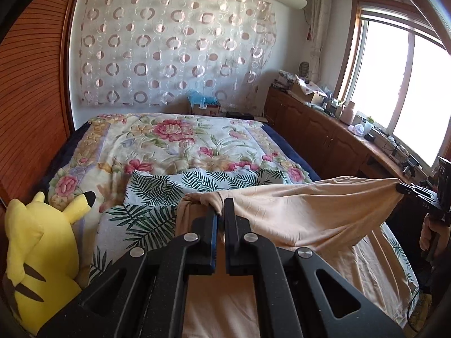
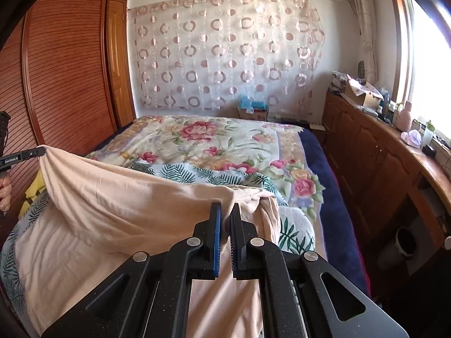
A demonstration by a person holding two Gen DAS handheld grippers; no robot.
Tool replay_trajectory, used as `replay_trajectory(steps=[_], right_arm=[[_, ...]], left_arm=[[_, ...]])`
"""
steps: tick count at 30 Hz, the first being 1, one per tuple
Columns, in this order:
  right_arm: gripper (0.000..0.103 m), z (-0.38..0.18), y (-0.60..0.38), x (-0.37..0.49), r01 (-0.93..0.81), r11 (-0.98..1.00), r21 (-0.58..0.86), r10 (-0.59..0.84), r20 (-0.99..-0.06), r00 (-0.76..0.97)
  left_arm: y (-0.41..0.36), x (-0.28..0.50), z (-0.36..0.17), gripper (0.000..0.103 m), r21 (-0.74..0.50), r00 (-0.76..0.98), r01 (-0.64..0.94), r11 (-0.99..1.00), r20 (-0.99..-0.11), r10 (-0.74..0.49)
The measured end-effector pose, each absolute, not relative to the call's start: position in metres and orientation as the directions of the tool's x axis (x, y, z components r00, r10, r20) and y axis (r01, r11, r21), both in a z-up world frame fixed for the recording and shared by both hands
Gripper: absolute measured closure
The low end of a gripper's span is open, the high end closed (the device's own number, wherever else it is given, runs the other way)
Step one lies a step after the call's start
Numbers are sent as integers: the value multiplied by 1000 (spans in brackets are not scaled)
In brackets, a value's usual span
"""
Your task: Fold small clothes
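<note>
One peach garment, two black grippers (each pinching a corner of it), one yellow plush toy at lower left, one floral quilt, one leaf-print sheet, one window.

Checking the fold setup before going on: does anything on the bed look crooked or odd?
Nothing damaged. The peach garment hangs bunched between the left gripper and right gripper, its top edge sagging unevenly, over the rumpled fern-print sheet.
</note>
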State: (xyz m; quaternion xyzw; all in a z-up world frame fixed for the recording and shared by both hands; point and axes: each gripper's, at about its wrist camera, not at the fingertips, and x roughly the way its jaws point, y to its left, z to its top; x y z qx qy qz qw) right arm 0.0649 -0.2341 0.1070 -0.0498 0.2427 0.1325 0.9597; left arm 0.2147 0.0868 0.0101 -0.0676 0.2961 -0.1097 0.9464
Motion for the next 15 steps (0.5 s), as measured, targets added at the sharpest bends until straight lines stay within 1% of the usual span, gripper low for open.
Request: replay_trajectory(steps=[6,15], right_arm=[[98,107,-251,33,-310,950,-19,270,-443,855],[98,97,-273,-7,-315,949,-18,274,-452,849]], left_arm=[[93,179,22,99,-184,820,165,969,-521,-238],[106,118,22,99,-186,825,145,972,-520,-222]])
